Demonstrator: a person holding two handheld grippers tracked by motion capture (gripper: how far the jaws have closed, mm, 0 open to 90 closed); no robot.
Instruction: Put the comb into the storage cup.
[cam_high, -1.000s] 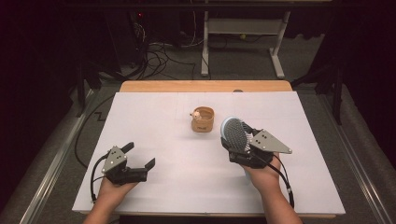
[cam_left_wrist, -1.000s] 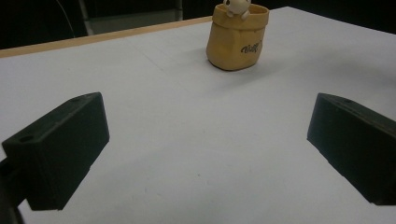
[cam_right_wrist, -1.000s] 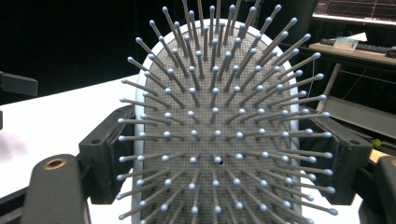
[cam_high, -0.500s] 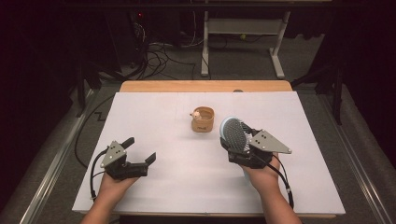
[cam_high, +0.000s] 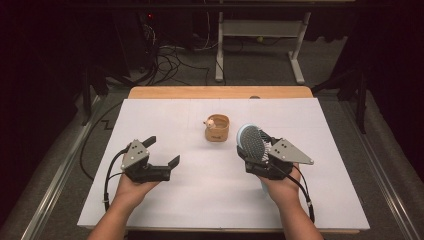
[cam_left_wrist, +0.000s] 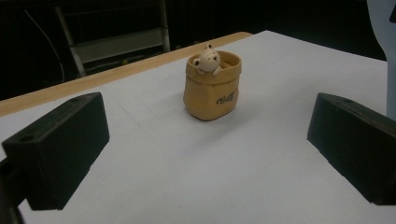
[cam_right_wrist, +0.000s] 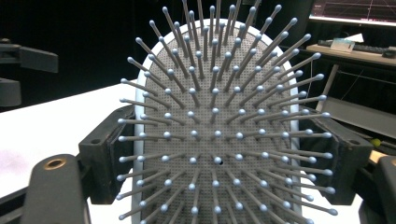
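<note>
White tabletop (cam_high: 200, 200), right claw (cam_high: 255, 156) clamped on hairbrush (cam_high: 251, 142), head up, bristles toward the person; left claw (cam_high: 162, 152) wide.

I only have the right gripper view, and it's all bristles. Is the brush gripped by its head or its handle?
Observer: By the head. In the high view the right gripper is clamped across the brush, bristles up, with a light-blue end showing by the person's wrist.
Operator: What's ahead of it on the table?
Observer: A small tan pot with a bear figure peeking over its rim, standing just left of the brush head.
Operator: And the left gripper?
Observer: The left gripper is open with nothing between its jaws, aimed at the pot in the left gripper view.
</note>
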